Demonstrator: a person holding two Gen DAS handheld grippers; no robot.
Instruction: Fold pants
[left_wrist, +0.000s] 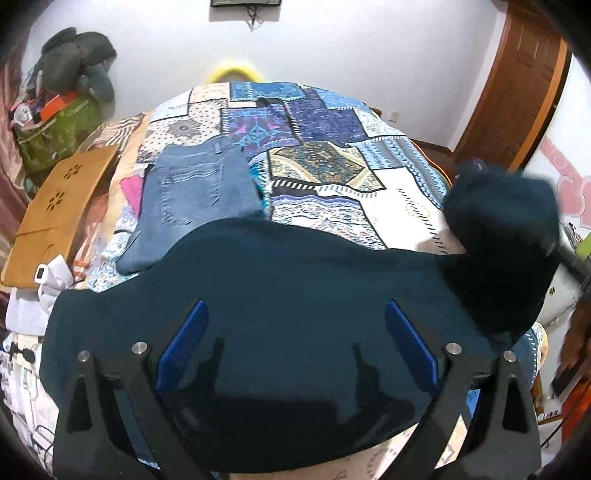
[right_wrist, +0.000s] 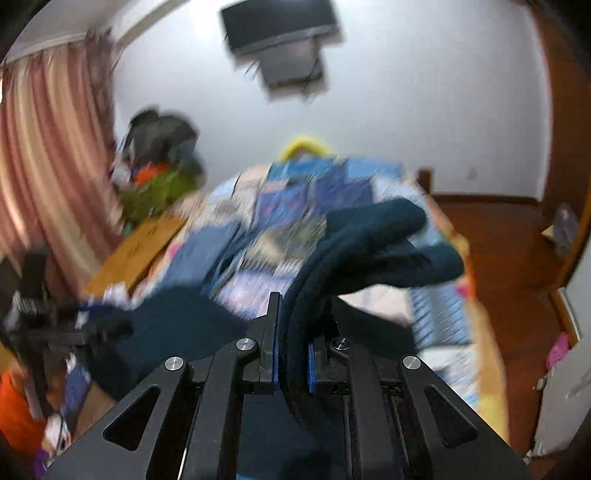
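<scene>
Left wrist view: we hover over the dark teal pants (left_wrist: 280, 295), which lie across the near end of the patchwork bedspread (left_wrist: 332, 155). Our left gripper (left_wrist: 295, 354) stands spread wide above the cloth, blue pads (left_wrist: 184, 343) clear on both sides, pinching nothing. Toward the right edge one end of the pants rises off the bed in a dark bunch, and the right gripper carrying it shows there only as a blurred black bar. A folded pair of blue jeans (left_wrist: 192, 199) rests further up the bedspread, just past the teal cloth, and a tan wooden board (left_wrist: 55, 206) lies off the left side of the bed. Right wrist view: the frame is smeared by motion, yet the right gripper (right_wrist: 293, 347) is plain enough, pressed together on a thick doubled edge of the pants, which stand up between the pads and flop forward over the bed. The left gripper appears as a dark shape at the lower left. We judge the fabric soft, limp and fairly thick, fleece-like, light enough to lift by one end but sure to sag and drag wherever it is unsupported; it looks grippy rather than slippery. A hold on a seam or hem, where layers double, should serve best, with the free gripper taking the opposite edge. Colour is an even deep teal, matte, with no print that we can make out.
</scene>
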